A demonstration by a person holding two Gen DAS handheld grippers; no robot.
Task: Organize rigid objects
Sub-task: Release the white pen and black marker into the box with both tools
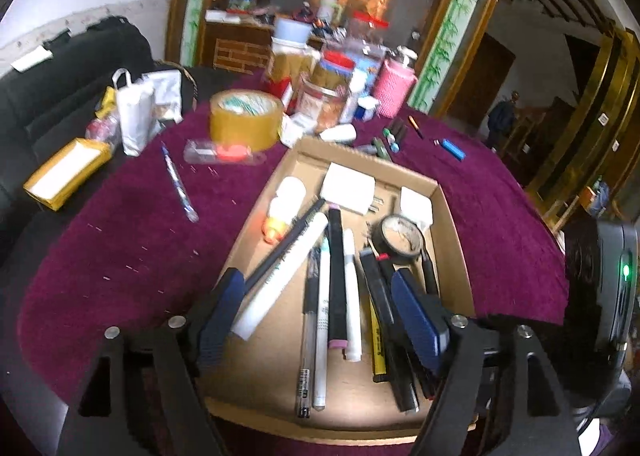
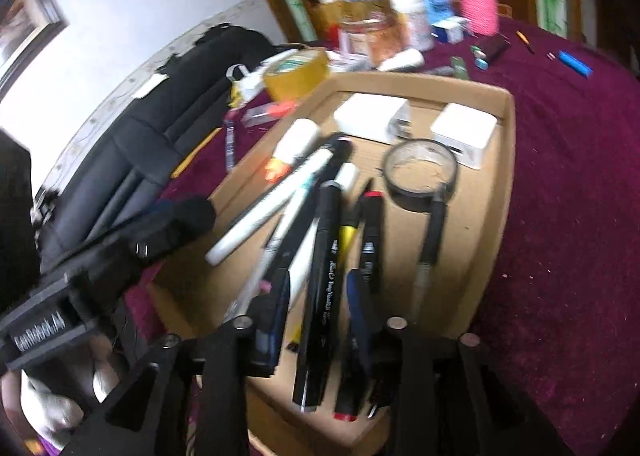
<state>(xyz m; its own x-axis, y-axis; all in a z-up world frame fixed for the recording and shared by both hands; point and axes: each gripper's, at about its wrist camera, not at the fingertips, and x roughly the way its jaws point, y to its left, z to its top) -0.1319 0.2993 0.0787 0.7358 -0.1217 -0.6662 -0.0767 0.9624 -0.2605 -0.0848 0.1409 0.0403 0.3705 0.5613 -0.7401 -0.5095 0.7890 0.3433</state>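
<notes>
A shallow cardboard tray (image 1: 448, 240) on the purple cloth holds several pens and markers (image 1: 336, 276), a black tape roll (image 1: 401, 235), two white chargers (image 1: 349, 188) and a glue bottle (image 1: 286, 203). My left gripper (image 1: 320, 296) is open and empty, its fingers wide apart above the pens. In the right wrist view the same tray (image 2: 498, 191) lies ahead. My right gripper (image 2: 318, 292) stands over the near pens with a thick black marker (image 2: 326, 276) lying between its fingers; whether they press on it I cannot tell.
On the cloth outside the tray lie a blue pen (image 1: 180, 185), a brown tape roll (image 1: 246, 117), a clear packet (image 1: 224, 153) and a blue lighter (image 1: 454, 149). Jars, boxes and a pink bottle (image 1: 394, 85) crowd the far edge. A yellow box (image 1: 66, 171) sits left.
</notes>
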